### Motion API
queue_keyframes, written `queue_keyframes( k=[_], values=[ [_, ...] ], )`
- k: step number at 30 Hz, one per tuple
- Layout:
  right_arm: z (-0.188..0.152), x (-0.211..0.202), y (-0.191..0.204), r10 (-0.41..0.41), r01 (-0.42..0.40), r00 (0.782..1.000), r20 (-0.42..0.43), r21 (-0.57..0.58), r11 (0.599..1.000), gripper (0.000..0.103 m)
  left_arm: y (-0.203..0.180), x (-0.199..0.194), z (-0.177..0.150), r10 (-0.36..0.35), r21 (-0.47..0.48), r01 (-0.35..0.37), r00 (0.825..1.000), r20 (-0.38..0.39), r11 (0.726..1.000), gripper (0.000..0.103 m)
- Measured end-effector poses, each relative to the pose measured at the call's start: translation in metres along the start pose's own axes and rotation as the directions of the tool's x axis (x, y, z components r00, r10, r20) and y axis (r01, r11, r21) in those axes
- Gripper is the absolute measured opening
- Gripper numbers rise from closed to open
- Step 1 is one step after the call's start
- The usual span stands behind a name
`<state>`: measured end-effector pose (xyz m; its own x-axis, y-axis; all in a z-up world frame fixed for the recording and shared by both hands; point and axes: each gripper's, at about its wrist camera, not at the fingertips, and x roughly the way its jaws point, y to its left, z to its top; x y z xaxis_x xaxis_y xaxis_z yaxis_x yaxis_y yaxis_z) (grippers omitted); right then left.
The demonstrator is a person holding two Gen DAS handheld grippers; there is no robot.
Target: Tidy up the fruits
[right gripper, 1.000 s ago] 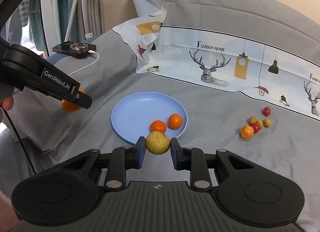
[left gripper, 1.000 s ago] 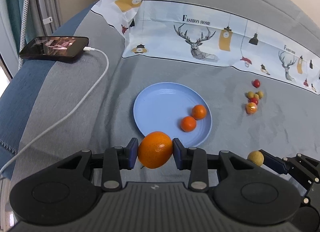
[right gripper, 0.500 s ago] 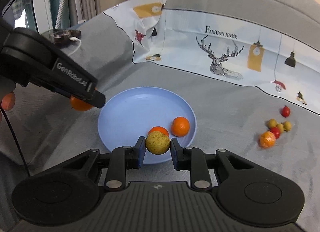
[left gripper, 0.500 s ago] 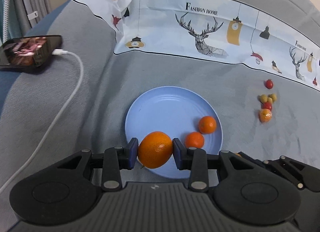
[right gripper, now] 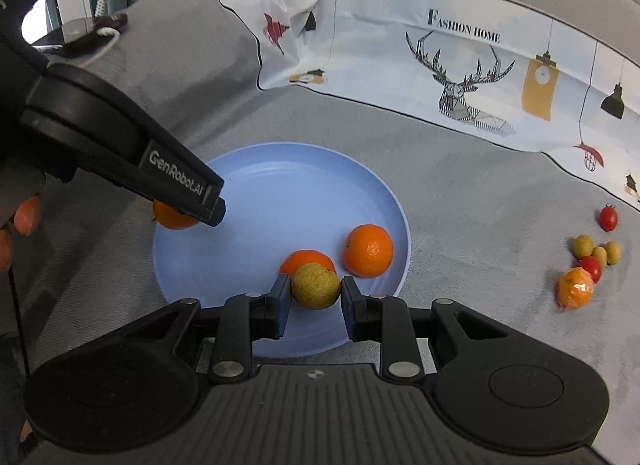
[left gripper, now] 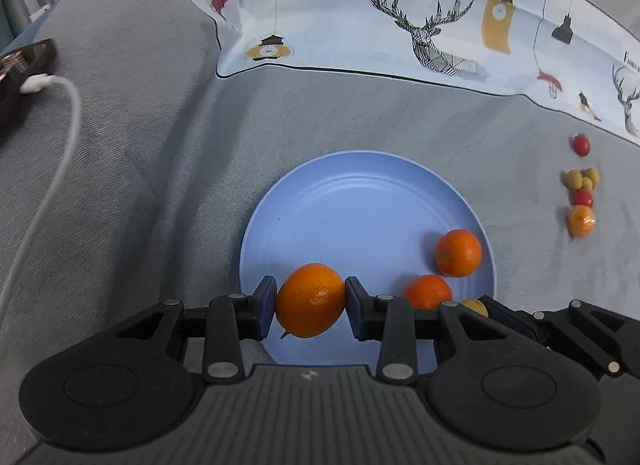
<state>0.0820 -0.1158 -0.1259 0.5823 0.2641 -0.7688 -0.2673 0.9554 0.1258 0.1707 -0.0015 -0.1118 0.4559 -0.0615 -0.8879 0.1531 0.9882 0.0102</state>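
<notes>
**A:** So what was on the grey cloth [left gripper: 400,113]?

**B:** Blue plate [left gripper: 352,201] in the middle, two small oranges [right gripper: 368,251] sitting at its right side. Left gripper [left gripper: 311,301] was clamped tight on a bigger orange [left gripper: 310,300] over the near left rim.

**A:** And the other one?

**B:** Right gripper [right gripper: 315,289] was pinching a yellowish round fruit [right gripper: 315,285] over the near edge. Little tomatoes and yellow fruits [right gripper: 592,251] lay well off to the right.
</notes>
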Motion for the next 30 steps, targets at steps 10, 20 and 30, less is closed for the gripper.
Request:
queue_keyframes(
  k=[10, 20, 30],
  values=[
    [0.003, -0.032, 0.001, -0.012, 0.015, 0.999, 0.052, -0.045, 0.999, 0.076, -0.006, -0.034, -0.005, -0.002, 0.028, 0.000, 0.996, 0.089, 1.000, 0.103],
    [-0.027, -0.116, 0.012, -0.064, 0.059, 0.994, 0.090, 0.055, 0.997, 0.096, -0.012, -0.107, -0.058, 0.013, 0.022, -0.016, 0.994, 0.113, 1.000, 0.103],
    [-0.060, -0.182, 0.021, -0.114, 0.098, 0.977, 0.181, 0.098, 0.990, 0.098, -0.015, -0.169, -0.106, 0.036, -0.008, -0.035, 0.976, 0.216, 0.999, 0.103]
  ],
)
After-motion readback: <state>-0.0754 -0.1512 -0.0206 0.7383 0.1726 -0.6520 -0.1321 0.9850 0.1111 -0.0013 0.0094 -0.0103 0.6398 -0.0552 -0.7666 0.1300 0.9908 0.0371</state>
